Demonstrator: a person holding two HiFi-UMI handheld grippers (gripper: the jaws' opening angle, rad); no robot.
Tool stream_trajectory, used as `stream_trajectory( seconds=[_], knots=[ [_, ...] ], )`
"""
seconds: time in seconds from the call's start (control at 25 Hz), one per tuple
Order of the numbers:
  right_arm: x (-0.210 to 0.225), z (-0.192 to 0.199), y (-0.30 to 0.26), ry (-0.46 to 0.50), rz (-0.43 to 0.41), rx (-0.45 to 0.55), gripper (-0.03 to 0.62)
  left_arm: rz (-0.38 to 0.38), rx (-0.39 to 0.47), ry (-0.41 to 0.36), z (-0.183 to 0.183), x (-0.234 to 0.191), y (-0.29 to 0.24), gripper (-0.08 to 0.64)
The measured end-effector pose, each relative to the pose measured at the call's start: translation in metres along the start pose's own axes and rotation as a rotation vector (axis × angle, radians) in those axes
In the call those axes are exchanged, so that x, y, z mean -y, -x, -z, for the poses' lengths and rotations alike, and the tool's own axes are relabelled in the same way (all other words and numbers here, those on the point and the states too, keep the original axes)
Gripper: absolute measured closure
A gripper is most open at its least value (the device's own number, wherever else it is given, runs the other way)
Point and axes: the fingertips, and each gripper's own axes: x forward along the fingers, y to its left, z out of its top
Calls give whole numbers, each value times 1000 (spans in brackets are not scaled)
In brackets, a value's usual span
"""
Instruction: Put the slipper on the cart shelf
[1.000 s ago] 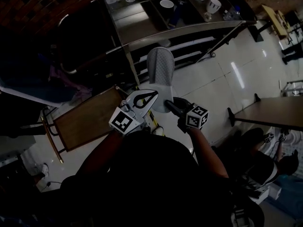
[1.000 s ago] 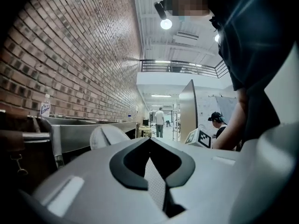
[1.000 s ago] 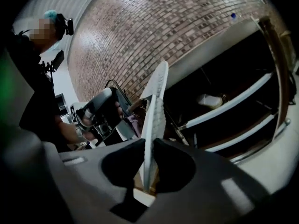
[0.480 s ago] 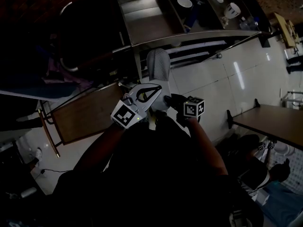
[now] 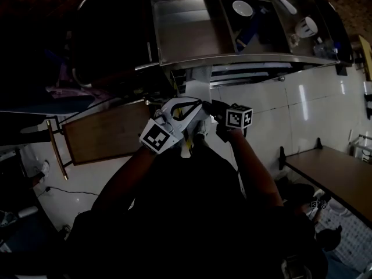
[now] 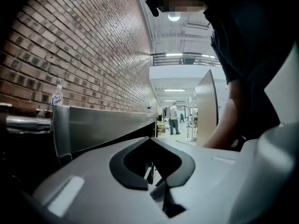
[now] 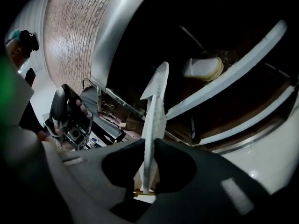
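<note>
A pale grey slipper (image 5: 198,85) pokes under the front edge of the steel cart (image 5: 192,36); most of it is hidden by that edge. My right gripper (image 5: 213,107) is shut on its heel end. In the right gripper view the slipper (image 7: 155,111) stands edge-on between the pads, pointing at the cart's dark lower shelf (image 7: 243,101). A second slipper (image 7: 203,68) lies deeper in on that shelf. My left gripper (image 5: 193,104) hangs just left of the held slipper. In its own view the left gripper (image 6: 156,181) has its jaws together with nothing between them.
A bowl (image 5: 242,7) and a cup (image 5: 308,27) sit on the cart's top. A brown wooden board on a frame (image 5: 104,132) stands at the left, and a table (image 5: 337,179) at the right. White tiled floor (image 5: 290,109) lies in front of the cart.
Both grippers have moved forward to the cart. The slipper, fully in view a second ago, now has its front hidden under the cart's top edge.
</note>
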Motion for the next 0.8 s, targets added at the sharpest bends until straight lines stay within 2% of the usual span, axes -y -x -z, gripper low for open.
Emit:
stream_trajectory(
  seconds=[0.16, 0.44, 0.8],
  knots=[
    [17, -27, -14, 36, -3, -2, 529, -46, -17, 12, 8, -16, -15, 560],
    [34, -76, -41, 157, 17, 44, 529, -128, -28, 37, 20, -42, -29, 560],
    [44, -130, -66, 336, 76, 155, 529, -183, -44, 55, 33, -49, -29, 560]
  ],
)
